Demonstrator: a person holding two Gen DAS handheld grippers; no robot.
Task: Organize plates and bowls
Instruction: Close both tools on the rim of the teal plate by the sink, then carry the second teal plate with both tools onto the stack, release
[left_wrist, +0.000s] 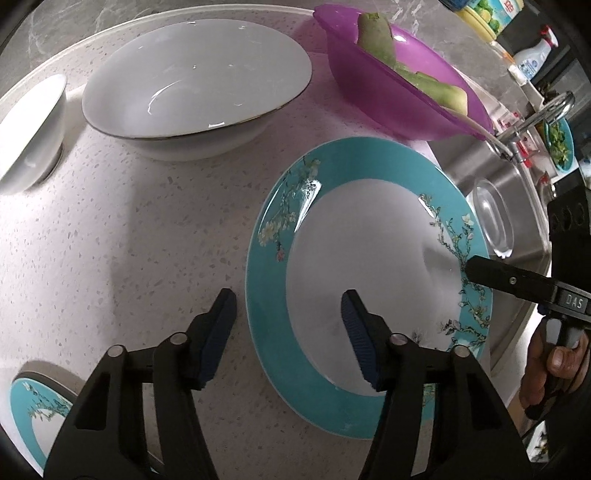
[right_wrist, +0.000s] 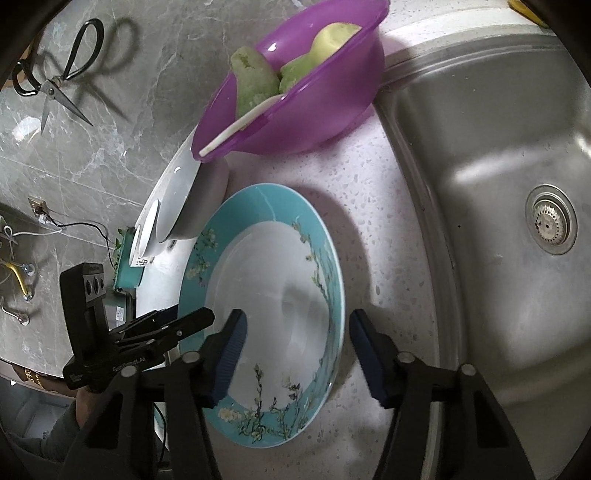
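A teal-rimmed floral plate lies flat on the speckled counter; it also shows in the right wrist view. My left gripper is open, straddling the plate's left rim just above it. My right gripper is open, its jaws straddling the plate's right rim; its finger reaches over the rim in the left wrist view. A large white bowl and a small white bowl stand behind. A second teal plate lies at the lower left.
A purple bowl holding green vegetable pieces sits by the steel sink. A glass dish lies in the sink. Scissors hang on the grey wall. Bottles stand beyond the faucet.
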